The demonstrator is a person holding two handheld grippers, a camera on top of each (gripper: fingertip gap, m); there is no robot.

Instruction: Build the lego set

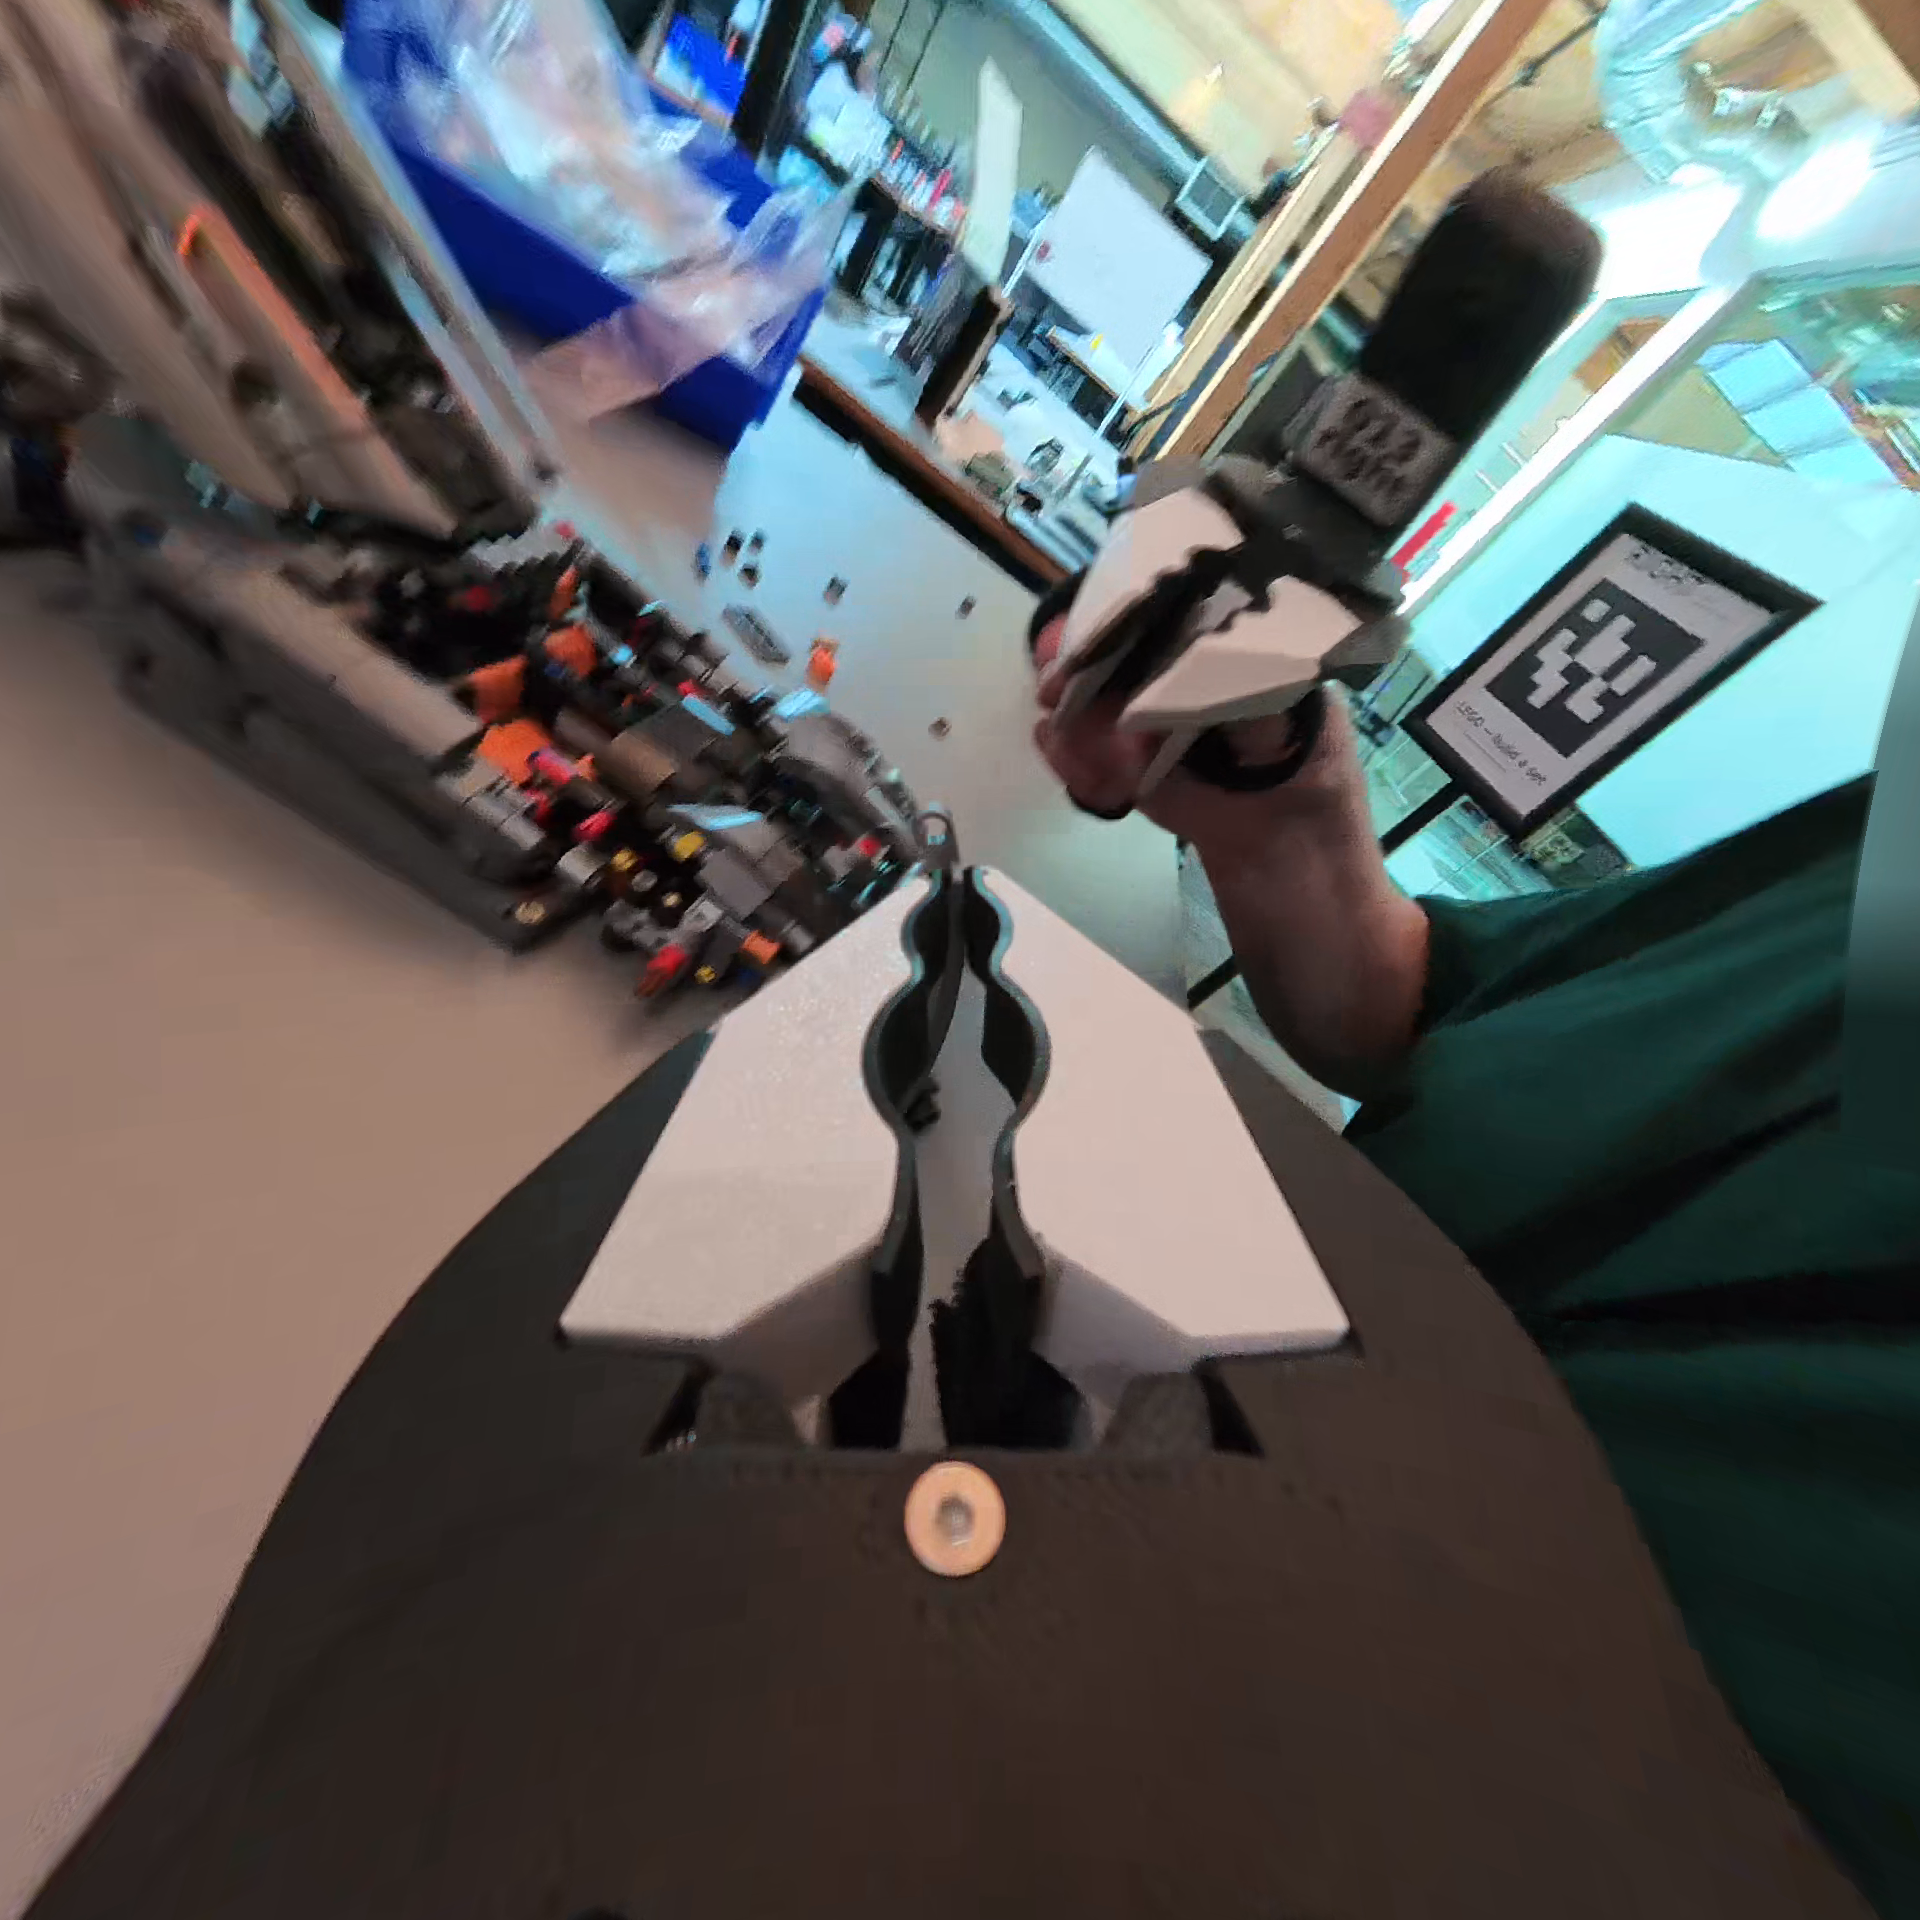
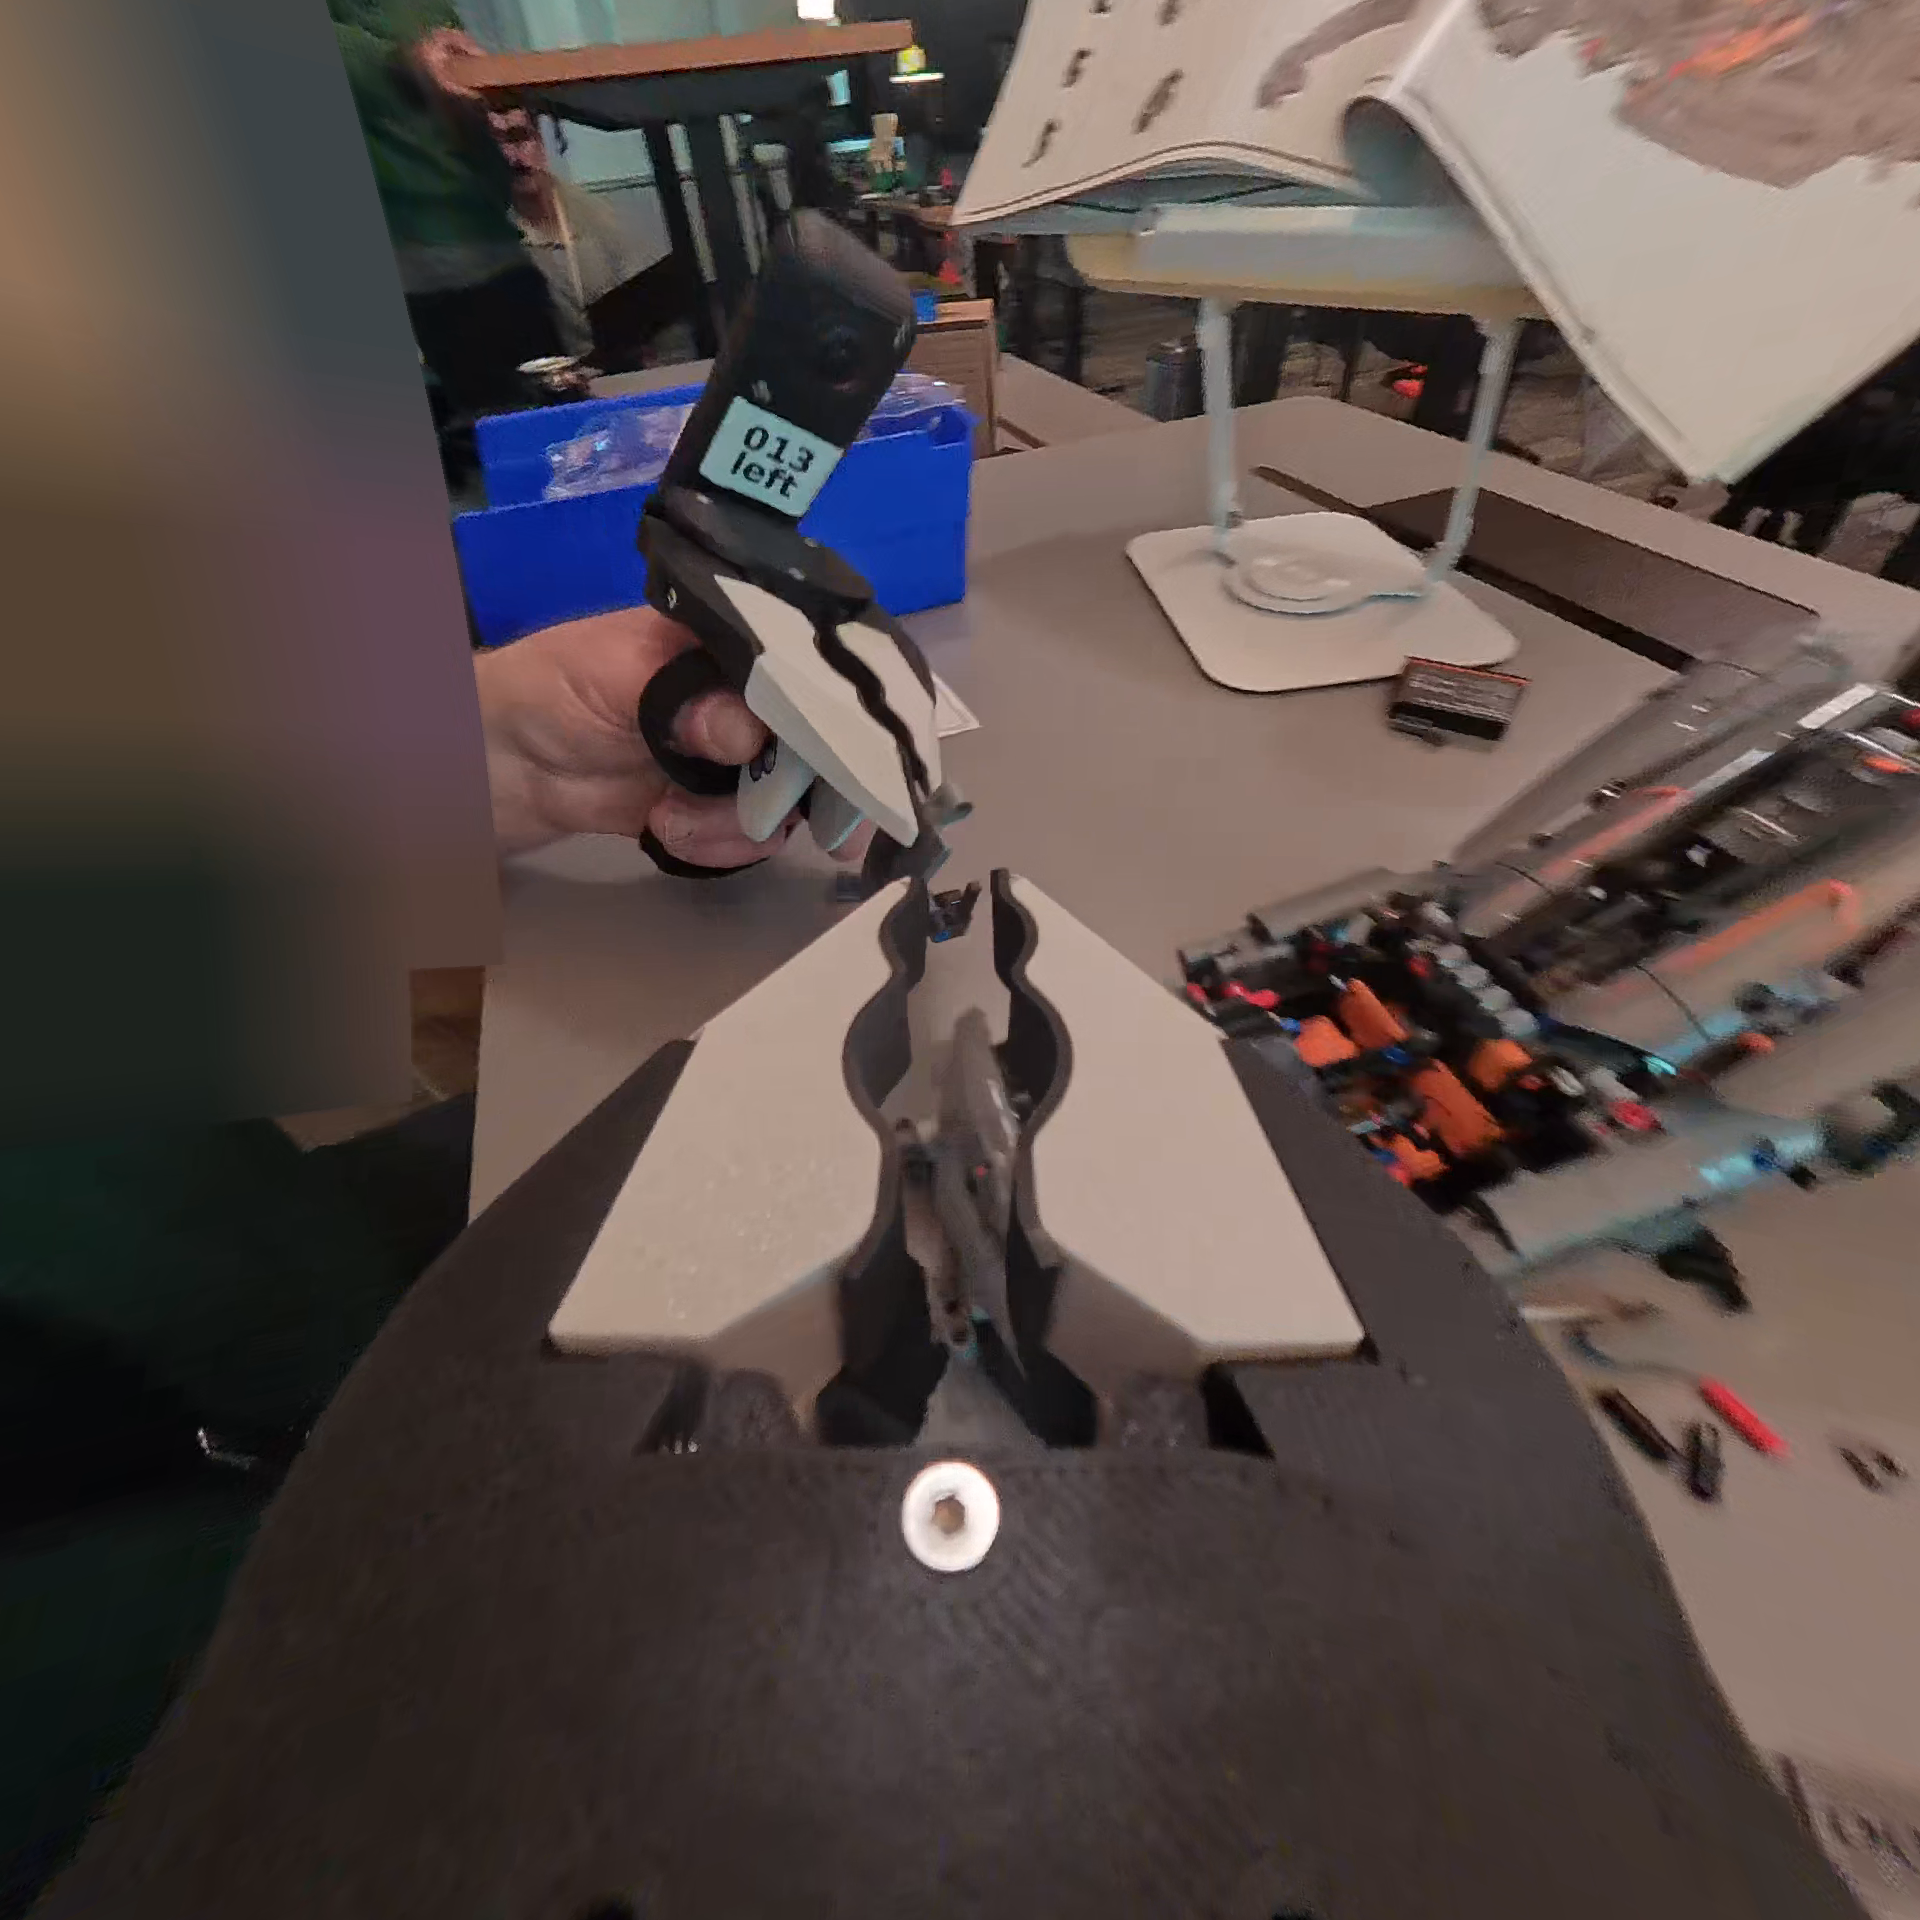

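Note:
My left gripper is shut on a small grey lego piece that sticks out past its tips. It also shows in the right wrist view, held by a hand, with the grey piece just above my right gripper's tips. My right gripper is shut on a long grey lego part whose black and blue end sits at the fingertips. In the left wrist view the right gripper is held up to the right. The partly built grey and orange lego model lies on the table, blurred in the left wrist view.
An open instruction book rests on a white stand at the back. A blue bin with plastic bags stands behind the left gripper. A small black box and loose pieces lie on the grey table. A framed marker sign stands right. Some 6 cm of space lies between my two pairs of fingers.

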